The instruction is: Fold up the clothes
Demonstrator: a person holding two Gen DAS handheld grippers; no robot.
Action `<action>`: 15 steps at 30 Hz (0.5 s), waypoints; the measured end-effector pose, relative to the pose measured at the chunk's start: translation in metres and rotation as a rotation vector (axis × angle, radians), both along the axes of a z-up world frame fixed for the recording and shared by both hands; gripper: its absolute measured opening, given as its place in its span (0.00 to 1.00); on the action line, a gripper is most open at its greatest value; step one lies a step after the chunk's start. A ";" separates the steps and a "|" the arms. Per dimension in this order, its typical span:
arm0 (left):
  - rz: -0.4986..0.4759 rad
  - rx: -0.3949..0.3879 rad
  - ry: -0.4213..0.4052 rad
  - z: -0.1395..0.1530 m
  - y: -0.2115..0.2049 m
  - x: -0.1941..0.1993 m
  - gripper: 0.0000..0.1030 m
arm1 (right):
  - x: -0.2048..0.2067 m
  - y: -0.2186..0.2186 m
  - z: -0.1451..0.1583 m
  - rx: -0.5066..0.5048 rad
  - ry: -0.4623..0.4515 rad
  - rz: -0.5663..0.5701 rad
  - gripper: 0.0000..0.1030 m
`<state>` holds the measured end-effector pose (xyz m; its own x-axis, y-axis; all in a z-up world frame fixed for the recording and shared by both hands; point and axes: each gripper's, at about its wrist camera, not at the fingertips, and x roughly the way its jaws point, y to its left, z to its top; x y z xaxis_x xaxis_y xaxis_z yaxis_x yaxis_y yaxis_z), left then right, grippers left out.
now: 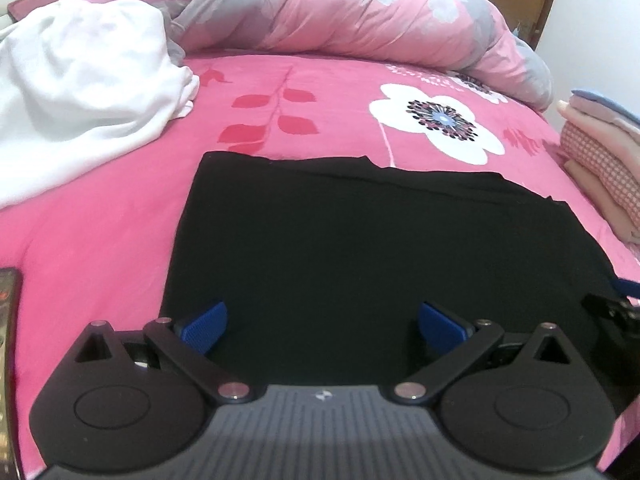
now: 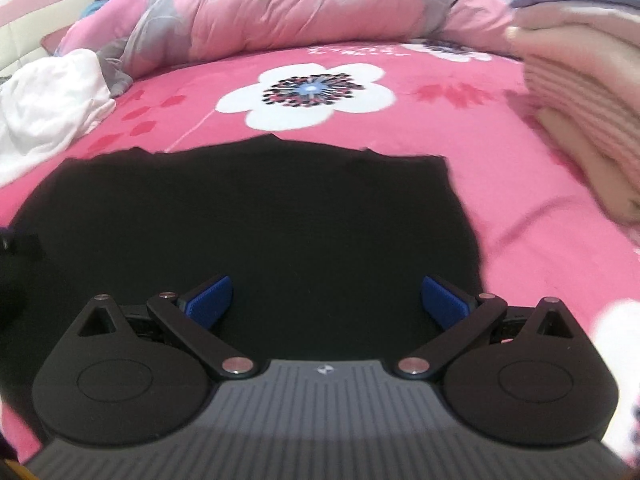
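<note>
A bright pink bedsheet printed with white flowers [image 1: 132, 216] covers the bed, with a rolled pink and grey floral quilt [image 1: 360, 12] along its far side. A crumpled white garment [image 1: 80, 92] lies far left, and a stack of folded pink and checked clothes [image 1: 604, 168] sits at the right. The flat black cloth garment [image 1: 340, 240], apparently part-folded, is spread near and centre. The left gripper [image 1: 322, 330] and right gripper [image 2: 326, 300] are both held over its near part, jaws spread wide, nothing gripped. For a neat fold, the near corners should probably be pinched together, lifted evenly and laid edge to edge on the uneven far edge.
</note>
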<state>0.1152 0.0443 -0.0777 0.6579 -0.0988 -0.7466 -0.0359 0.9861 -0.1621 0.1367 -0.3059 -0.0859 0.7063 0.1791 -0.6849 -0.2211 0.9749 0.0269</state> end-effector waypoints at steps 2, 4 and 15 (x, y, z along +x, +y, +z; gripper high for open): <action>-0.004 0.011 -0.005 0.001 -0.002 -0.010 1.00 | -0.018 -0.006 0.001 -0.014 -0.001 -0.004 0.99; -0.006 0.025 -0.009 0.002 -0.003 -0.020 1.00 | -0.034 -0.011 0.002 -0.026 -0.007 -0.016 0.99; 0.027 0.049 -0.065 0.020 -0.001 -0.093 1.00 | -0.113 -0.046 0.014 0.028 -0.120 -0.205 0.99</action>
